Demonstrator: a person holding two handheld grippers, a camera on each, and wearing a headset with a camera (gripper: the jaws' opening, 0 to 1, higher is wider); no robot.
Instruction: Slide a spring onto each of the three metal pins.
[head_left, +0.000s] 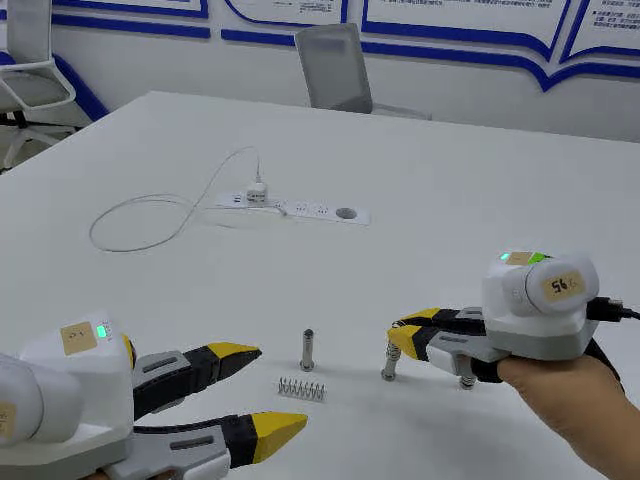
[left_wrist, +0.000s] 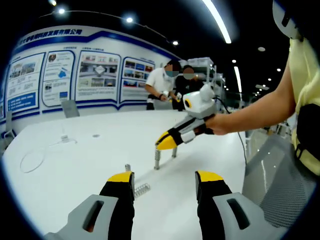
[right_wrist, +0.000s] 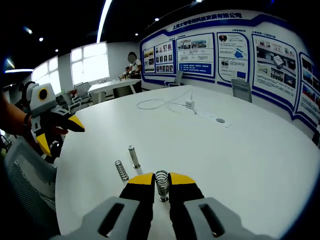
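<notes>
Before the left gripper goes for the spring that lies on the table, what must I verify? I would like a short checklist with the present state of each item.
1. Jaws of the left gripper stand open: ok.
2. The loose silver coil spring lies free on the white table: ok.
3. The bare upright metal pin carries no spring: ok.
4. The right gripper is closed on the mounted spring, away from the loose one: ok.
5. The mounted spring sits fully down on the second pin: cannot tell.
6. The third pin, partly under the right gripper, has its spring: cannot tell.
</notes>
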